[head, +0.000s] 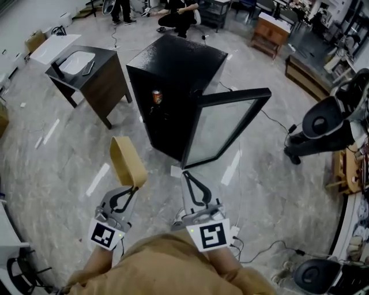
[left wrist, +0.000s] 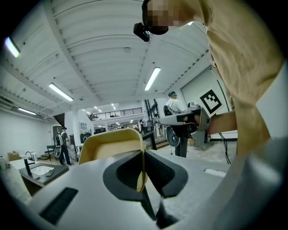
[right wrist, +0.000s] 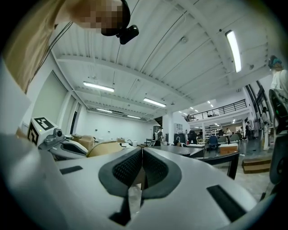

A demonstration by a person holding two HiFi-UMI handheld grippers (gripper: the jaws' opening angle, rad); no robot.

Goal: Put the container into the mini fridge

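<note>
My left gripper point(head: 136, 186) is shut on the rim of a tan, tub-shaped container point(head: 127, 162), which is held upright above the floor in front of the fridge. In the left gripper view the container point(left wrist: 111, 147) stands just beyond the closed jaws point(left wrist: 143, 168). The black mini fridge point(head: 176, 75) stands ahead with its glass door point(head: 222, 131) swung open to the right. An orange can point(head: 157, 97) sits inside it. My right gripper point(head: 186, 174) is shut with nothing in it, near the door's lower corner; its closed jaws point(right wrist: 142, 162) fill the right gripper view.
A dark side table with a white basin point(head: 77, 62) stands to the fridge's left. A black machine point(head: 323, 124) and cables lie on the floor at the right. People point(head: 177, 12) crouch and stand beyond the fridge. Wooden furniture point(head: 270, 31) is at the back right.
</note>
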